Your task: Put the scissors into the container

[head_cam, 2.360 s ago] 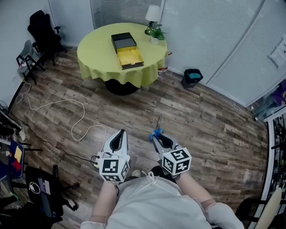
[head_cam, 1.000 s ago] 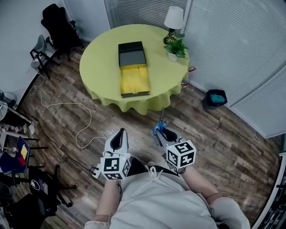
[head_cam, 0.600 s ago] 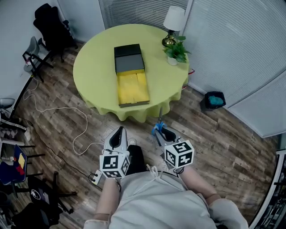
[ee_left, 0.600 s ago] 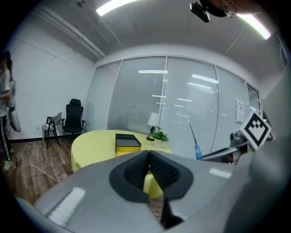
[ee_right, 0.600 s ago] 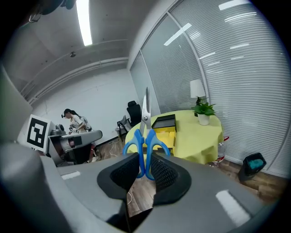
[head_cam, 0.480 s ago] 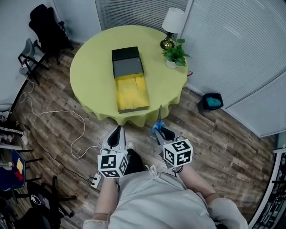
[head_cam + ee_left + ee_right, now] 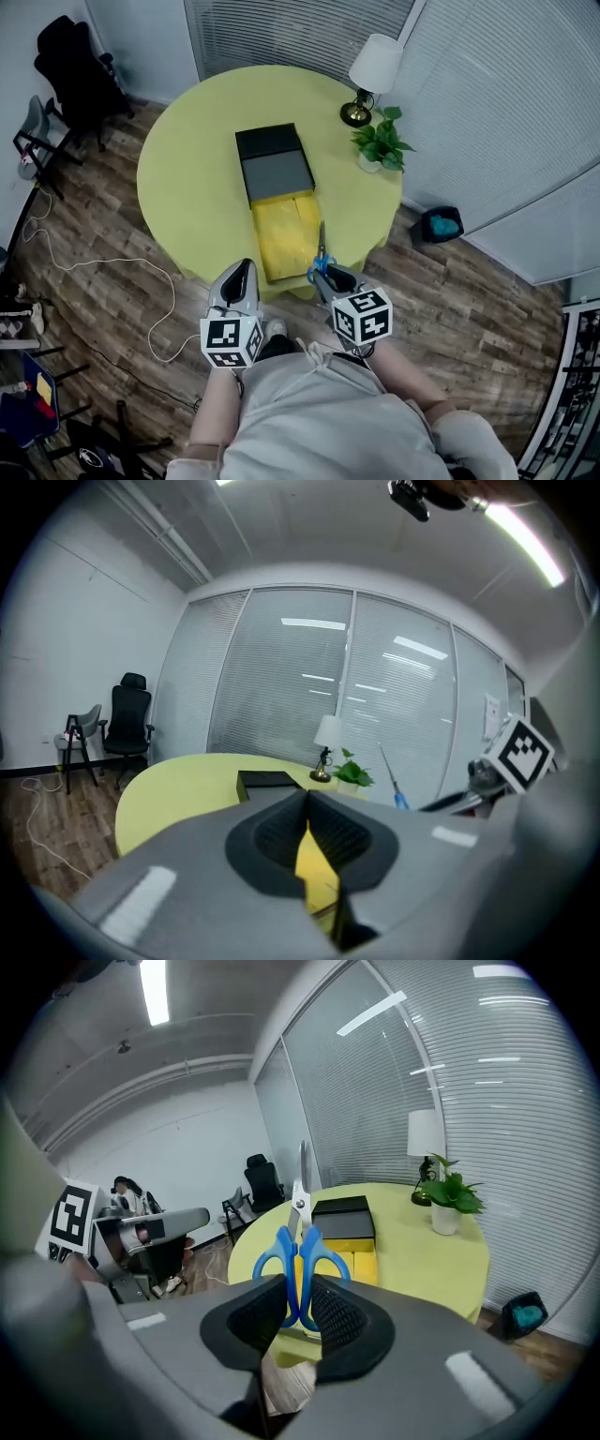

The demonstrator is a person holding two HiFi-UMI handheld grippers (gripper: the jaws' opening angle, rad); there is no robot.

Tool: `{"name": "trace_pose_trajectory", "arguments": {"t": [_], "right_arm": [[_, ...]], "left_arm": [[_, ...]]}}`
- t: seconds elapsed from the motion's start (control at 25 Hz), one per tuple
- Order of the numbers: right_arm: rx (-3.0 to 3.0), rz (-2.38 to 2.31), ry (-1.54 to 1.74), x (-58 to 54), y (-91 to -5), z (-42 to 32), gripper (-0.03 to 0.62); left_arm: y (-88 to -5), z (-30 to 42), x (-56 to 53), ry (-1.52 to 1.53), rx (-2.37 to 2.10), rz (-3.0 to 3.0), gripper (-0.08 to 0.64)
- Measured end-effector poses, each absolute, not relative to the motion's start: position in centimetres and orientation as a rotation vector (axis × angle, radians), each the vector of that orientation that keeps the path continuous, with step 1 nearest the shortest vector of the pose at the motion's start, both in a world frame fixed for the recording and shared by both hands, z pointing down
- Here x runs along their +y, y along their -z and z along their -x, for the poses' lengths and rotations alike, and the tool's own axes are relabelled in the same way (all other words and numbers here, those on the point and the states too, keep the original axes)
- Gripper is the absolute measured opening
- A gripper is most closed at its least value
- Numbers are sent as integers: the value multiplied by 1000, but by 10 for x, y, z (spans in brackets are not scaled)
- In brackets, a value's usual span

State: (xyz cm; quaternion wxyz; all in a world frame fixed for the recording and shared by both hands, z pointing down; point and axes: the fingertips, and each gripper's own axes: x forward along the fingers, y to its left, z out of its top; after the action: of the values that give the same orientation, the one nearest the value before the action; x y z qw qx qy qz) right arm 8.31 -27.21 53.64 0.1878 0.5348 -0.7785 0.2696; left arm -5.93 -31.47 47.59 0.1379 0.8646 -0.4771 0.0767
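The scissors (image 7: 321,255) have blue handles and blades that point away from me. My right gripper (image 7: 327,277) is shut on their handles, over the near edge of the round yellow table (image 7: 187,187). In the right gripper view the handles (image 7: 300,1246) stand pinched between the black pads. The container (image 7: 287,234) is an open tray with a yellow inside, just left of the scissors' tips; its black lid (image 7: 275,169) lies behind it. My left gripper (image 7: 238,283) hangs shut and empty at the table's edge, left of the container. The left gripper view shows the scissors (image 7: 390,776) at the right.
A table lamp (image 7: 373,70) and a potted plant (image 7: 382,145) stand at the table's far right. On the wood floor are a small black bin (image 7: 439,225), a white cable (image 7: 141,272) and black chairs (image 7: 70,75) at the left wall.
The person has walked up to the table. Both grippers, the right one still holding the scissors, now reach the table's near edge beside the container.
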Motion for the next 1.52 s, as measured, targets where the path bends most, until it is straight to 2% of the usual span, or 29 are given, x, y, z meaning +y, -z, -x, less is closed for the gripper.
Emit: {"name": "trace_pose_trajectory", "arguments": {"t": [0.96,1.52], "right_arm": [[-1837,-939,-928,-381,-707,-83,86],[-1708,-895,-970,-399,-737,-78,87]], "left_arm": [[-560,72,-396,-396,-1518,-2222,6],[-581,86,-399,-399,-1607,-2080,6]]}}
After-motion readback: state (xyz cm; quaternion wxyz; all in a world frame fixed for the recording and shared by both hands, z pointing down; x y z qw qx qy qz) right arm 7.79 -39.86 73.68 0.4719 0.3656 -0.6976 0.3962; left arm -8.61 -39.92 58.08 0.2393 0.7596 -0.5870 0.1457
